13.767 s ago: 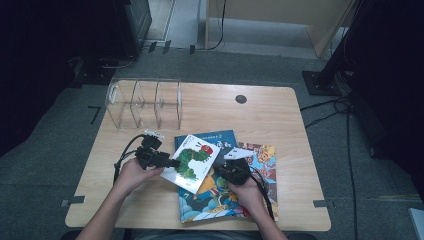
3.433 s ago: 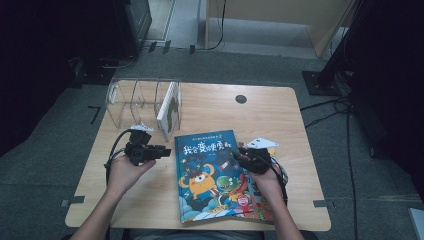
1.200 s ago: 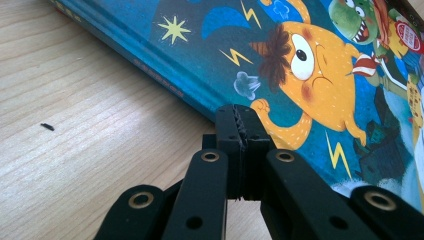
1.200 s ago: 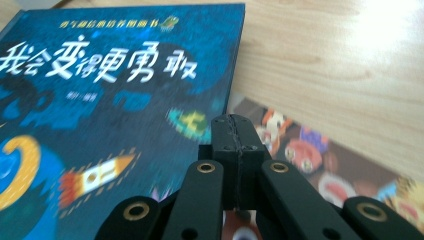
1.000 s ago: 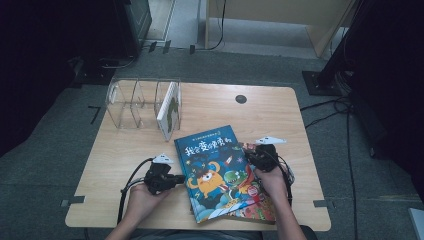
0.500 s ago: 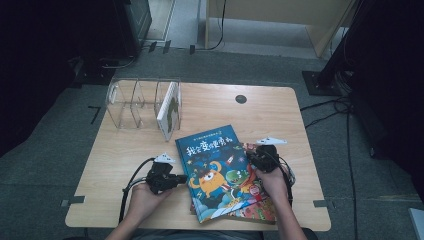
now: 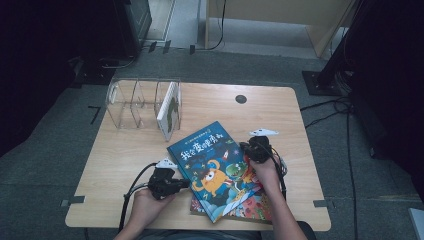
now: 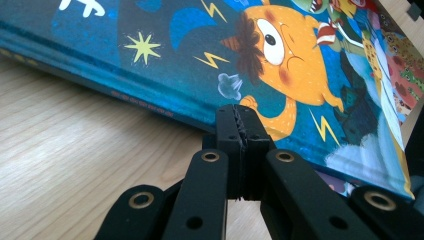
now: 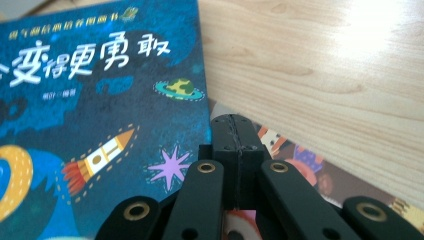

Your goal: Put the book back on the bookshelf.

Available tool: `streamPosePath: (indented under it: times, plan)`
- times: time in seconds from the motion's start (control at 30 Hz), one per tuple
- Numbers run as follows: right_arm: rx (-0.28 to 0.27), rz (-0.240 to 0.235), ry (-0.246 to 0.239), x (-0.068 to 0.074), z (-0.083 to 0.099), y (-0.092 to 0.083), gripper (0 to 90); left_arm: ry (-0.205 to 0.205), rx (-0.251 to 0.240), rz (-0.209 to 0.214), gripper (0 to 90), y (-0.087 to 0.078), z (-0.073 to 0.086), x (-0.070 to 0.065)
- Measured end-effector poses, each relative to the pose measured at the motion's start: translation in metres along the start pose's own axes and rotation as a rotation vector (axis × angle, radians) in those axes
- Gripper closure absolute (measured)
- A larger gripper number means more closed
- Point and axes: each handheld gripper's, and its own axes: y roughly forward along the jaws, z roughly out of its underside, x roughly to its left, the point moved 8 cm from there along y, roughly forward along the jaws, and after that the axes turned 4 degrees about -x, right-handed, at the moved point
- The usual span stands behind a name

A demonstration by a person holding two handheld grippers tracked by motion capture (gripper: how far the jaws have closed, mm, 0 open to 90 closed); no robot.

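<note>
Where blue book (image 7: 213,167) lies — between closed, empty left tongs (image 7: 186,183), right tongs (image 7: 243,146).

Readable text: blue picture book cover only.

From my end, the blue book (image 9: 100,100) w/ the orange monster carries a big white Chinese title. In the right gripper view I can read 变得更勇敢 (start of the line is cut off at the frame edge); high view gives the first chars as approx. 我会, too small to be sure. Above the title there's a small yellow line of chars, illegible. Book underneath: no legible text.
</note>
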Motion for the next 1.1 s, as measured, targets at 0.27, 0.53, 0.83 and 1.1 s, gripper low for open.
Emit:
streamPosePath:
  times: [0.27, 0.53, 0.83, 1.1]
  plan:
    - [-0.082, -0.01, -0.005, -0.006, -0.006, -0.021, 90.0, 0.025, -0.001, 0.005, 90.0, 0.011, -0.005, -0.011]
    - [-0.092, 0.005, -0.002, -0.012, 0.008, -0.036, 90.0, 0.038, 0.012, 0.043, 90.0, 0.024, -0.014, -0.019]
    - [-0.098, 0.009, 0.026, -0.016, 0.026, -0.057, 90.0, 0.026, 0.003, 0.003, 89.3, 0.0, -0.03, 0.009]
    - [-0.103, 0.014, 0.01, -0.016, 0.047, -0.081, 89.8, -0.01, -0.021, -0.034, 88.3, -0.02, -0.043, 0.04]
